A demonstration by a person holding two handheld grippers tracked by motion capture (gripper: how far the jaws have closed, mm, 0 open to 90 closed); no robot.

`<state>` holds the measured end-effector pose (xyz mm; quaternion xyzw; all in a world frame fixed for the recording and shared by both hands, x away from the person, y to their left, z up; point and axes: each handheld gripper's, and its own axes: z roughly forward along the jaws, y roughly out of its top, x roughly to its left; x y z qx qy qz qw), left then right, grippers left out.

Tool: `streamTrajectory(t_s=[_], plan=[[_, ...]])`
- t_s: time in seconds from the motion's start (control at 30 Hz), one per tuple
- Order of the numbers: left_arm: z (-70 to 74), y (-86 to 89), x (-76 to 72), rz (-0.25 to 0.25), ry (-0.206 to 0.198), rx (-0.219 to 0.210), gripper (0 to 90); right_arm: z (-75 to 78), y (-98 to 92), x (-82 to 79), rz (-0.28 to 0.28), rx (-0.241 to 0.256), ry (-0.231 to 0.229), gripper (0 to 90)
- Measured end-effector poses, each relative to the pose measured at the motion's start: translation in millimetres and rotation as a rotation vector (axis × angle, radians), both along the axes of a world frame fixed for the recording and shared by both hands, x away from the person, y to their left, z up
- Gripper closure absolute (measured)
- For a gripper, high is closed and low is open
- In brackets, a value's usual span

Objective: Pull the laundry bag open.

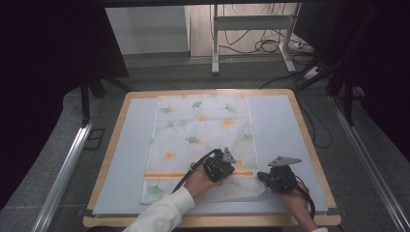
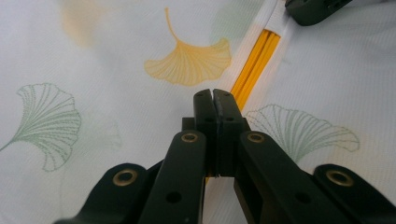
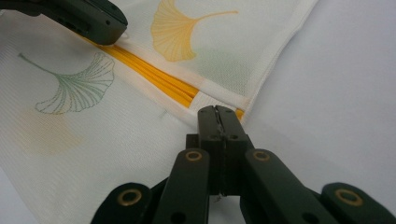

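On a wood-edged counter [image 1: 309, 140] with a pale blue mat [image 1: 128, 159], grey carpet floor around, metal desk legs [image 1: 215, 43] and loose cables [image 1: 270, 46] behind. A white cloth [image 1: 203, 125] printed with green and yellow ginkgo leaves lies flat mid-mat, an orange stripe [image 1: 164, 174] crossing near its front end, front edge slightly rumpled. Left gripper [image 2: 214, 95] jaws closed, pinching cloth at the stripe. Right gripper [image 3: 217, 112] jaws closed on the cloth's right edge where the stripe ends, a fold of the cloth overlapping there
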<state>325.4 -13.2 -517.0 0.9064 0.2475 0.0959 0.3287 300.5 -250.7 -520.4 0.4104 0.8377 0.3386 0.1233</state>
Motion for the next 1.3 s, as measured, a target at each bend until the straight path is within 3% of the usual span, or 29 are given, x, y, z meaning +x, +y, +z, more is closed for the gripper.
streamTrajectory(t_s=[0.33, 0.93, 1.3], plan=[[-1.7, 18.6, -2.2, 0.028, 0.004, -0.009, 90.0, 0.3, -0.1, -0.1, 0.003, -0.008, -0.001, 89.8], [-3.3, 33.4, -4.7, 0.055, 0.020, -0.038, 90.0, 0.1, -0.3, -0.3, 0.002, -0.004, -0.004, 89.8], [-3.5, 44.6, -7.3, 0.072, 0.019, -0.034, 90.0, 0.2, -0.4, -0.5, 0.003, -0.006, -0.003, 89.8]])
